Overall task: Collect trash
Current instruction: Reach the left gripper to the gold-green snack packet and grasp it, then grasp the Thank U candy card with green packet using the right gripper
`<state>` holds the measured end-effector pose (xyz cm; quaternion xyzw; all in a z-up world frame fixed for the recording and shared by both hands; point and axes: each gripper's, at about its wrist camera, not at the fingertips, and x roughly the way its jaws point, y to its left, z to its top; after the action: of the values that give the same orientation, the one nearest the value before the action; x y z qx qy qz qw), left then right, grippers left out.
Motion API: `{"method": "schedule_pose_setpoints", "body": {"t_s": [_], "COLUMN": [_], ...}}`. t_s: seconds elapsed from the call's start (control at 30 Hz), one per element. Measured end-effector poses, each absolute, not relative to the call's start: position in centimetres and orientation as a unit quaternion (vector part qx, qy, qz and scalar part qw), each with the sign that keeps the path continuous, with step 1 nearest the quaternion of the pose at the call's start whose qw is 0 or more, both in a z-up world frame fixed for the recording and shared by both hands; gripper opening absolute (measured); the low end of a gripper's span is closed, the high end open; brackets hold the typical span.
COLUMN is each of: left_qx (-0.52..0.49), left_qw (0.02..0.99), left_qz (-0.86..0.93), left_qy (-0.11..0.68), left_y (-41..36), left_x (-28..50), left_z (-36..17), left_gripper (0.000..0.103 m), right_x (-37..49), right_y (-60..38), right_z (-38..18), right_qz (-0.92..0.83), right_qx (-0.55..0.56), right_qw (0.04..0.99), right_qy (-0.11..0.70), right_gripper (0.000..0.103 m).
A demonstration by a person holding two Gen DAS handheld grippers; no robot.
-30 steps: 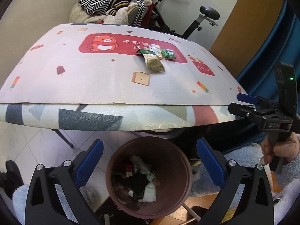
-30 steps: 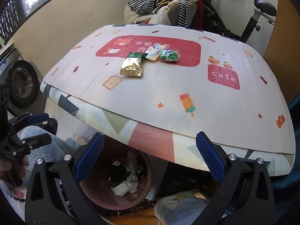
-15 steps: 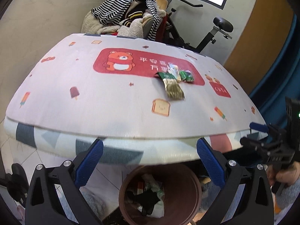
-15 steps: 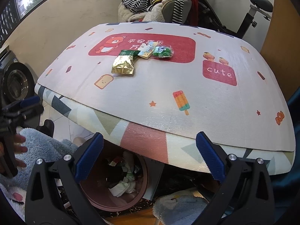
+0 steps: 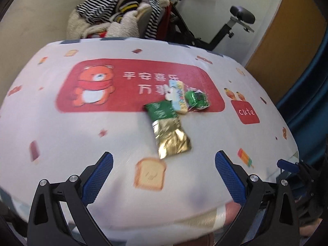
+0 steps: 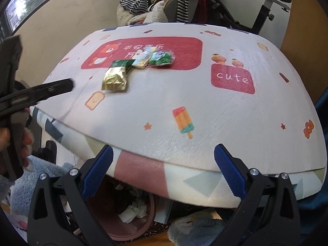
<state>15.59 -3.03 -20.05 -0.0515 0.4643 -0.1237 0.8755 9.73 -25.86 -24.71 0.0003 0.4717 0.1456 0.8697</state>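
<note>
Above the table, left fingers gape empty.

Beige wall behind; a clothes-heaped chair at 12 o'clock. Exercise bike at 1 o'clock, window at 10 o'clock

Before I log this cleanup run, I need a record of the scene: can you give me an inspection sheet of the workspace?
Surface: table under a printed cartoon cover.
Job's things: three wrappers, gold-green, pale, green, clustered mid-table; bin below the near edge, holding trash.
Clutter: nothing seen.
Grippers: left gripper and right gripper open, empty.
Cables: nothing seen.
Surroundings: clothes on a chair, exercise bike.
</note>
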Motion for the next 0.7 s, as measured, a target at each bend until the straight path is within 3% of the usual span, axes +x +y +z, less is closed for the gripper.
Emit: {"method": "schedule_pose_setpoints", "body": {"t_s": [0.5,0.53,0.57,0.6,0.63,0.7], "left_qx": [-0.06,-0.055,-0.044,-0.035,-0.035,-0.035], "left_qw": [0.853,0.856,0.859,0.861,0.862,0.868], "left_qz": [-0.066,-0.065,-0.066,-0.07,-0.086,-0.084], "left_qy": [0.514,0.51,0.506,0.502,0.499,0.489], "left_y": [-4.6,-4.6,-4.6,-4.7,-4.4,-3.8], "left_x": [23.0,23.0,22.9,22.7,22.5,22.0], "left_z": [-24.5,-24.5,-24.4,-24.2,-23.9,-23.4], "left_gripper": [0.097,0.093,0.075,0.045,0.031,0.03], "right_x": [13.1,13.2,13.4,13.5,13.5,13.8], "right_y": [-28.1,-28.2,-28.2,-28.3,-28.3,-28.2], "right_z": [-25.1,-25.1,-25.1,-25.0,-25.0,-25.0], "right_qz": [0.122,0.121,0.121,0.122,0.122,0.124], "right_qx": [0.016,0.017,0.018,0.019,0.019,0.017], "right_qw": [0.874,0.874,0.874,0.874,0.874,0.876], "right_qy": [0.47,0.47,0.47,0.47,0.469,0.466], "right_gripper": [0.097,0.097,0.097,0.097,0.097,0.097]}}
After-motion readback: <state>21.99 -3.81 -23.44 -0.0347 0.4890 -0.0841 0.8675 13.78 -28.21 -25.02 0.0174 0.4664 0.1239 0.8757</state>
